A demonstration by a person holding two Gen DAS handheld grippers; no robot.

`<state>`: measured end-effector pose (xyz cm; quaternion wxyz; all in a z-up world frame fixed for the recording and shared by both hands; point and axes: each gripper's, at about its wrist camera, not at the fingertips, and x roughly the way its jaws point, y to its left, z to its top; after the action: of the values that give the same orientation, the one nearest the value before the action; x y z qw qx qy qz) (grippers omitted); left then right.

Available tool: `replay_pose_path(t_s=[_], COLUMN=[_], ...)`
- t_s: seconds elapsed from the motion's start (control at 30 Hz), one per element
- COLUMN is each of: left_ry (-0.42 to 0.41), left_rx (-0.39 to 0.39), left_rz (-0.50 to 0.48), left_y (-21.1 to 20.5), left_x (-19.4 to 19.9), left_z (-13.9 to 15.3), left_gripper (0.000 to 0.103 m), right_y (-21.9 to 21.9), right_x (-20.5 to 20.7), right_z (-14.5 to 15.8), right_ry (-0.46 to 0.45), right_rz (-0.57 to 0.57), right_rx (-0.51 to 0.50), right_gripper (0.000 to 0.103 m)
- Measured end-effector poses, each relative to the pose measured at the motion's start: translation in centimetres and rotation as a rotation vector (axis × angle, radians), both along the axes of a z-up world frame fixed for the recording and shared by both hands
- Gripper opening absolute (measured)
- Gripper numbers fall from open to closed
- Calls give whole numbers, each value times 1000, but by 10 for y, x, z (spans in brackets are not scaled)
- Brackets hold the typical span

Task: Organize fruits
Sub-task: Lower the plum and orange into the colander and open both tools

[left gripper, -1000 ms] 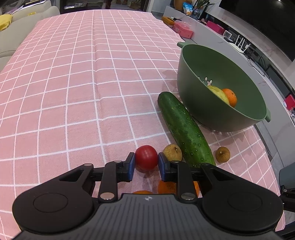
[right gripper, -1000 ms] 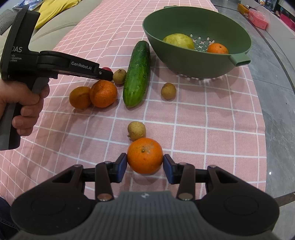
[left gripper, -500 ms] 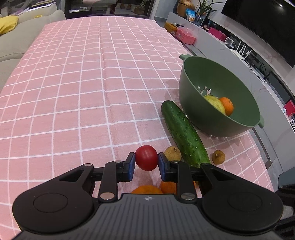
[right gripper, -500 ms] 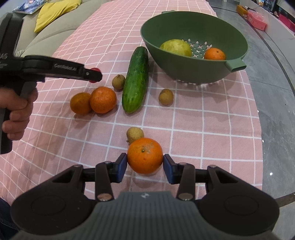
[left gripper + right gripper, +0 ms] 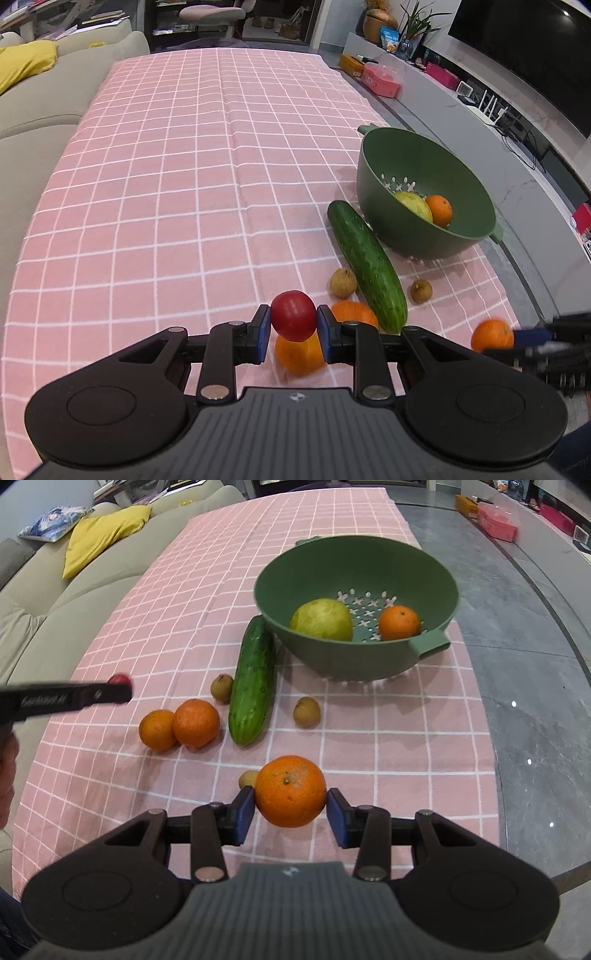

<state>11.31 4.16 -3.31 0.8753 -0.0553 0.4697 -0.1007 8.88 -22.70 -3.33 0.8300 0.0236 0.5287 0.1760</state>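
My left gripper (image 5: 293, 322) is shut on a red tomato (image 5: 293, 315) and holds it above the pink checked cloth. My right gripper (image 5: 290, 808) is shut on an orange (image 5: 290, 791), lifted off the table. The green colander (image 5: 436, 572) stands ahead and holds a yellow-green fruit (image 5: 321, 620) and a small orange (image 5: 399, 623); it also shows in the left wrist view (image 5: 373, 173). A cucumber (image 5: 254, 681) lies left of the colander. Two oranges (image 5: 181, 723) lie on the cloth left of the cucumber.
Three small brown fruits lie near the cucumber (image 5: 222, 688) (image 5: 306, 712) (image 5: 248, 779). A beige sofa with a yellow cushion (image 5: 99, 535) runs along the table's left side. The table's right edge drops to a grey floor (image 5: 535, 701). A low shelf with boxes (image 5: 380, 79) stands beyond.
Both grippers have risen with their fruit. The left one with the tomato has pulled back and up from the cucumber; the right one with the orange has moved toward the colander.
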Motion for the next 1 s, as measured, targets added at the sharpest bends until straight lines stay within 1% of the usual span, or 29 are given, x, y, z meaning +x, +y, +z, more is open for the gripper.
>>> replay_pose_path(t_s=[0.23, 0.3, 0.4, 0.57, 0.7, 0.83, 1.0], left_ry=[-3, -9, -23, -63, -86, -102, -100], left_rx=[15, 19, 26, 34, 56, 61, 77], left_rz=[17, 23, 24, 6, -29, -65, -127], left_y=[5, 6, 5, -5, -21, -40, -72], left_x=[-30, -34, -32, -16, 7, 34, 66], left_z=[24, 31, 45, 71, 83, 89, 83], left_gripper=[29, 29, 29, 29, 29, 29, 29], right_y=[-22, -27, -36, -48, -53, -55, -54], right_x=[8, 13, 25, 47, 70, 90, 117], right_z=[21, 29, 47, 75, 86, 86, 77], right_ry=[-31, -34, -63, -108, -126, -123, -105], right_rz=[-64, -72, -90, -115, -118, -118, -111], right_rx=[39, 53, 79, 120, 127, 132, 132], right_gripper=[40, 40, 40, 40, 40, 40, 40])
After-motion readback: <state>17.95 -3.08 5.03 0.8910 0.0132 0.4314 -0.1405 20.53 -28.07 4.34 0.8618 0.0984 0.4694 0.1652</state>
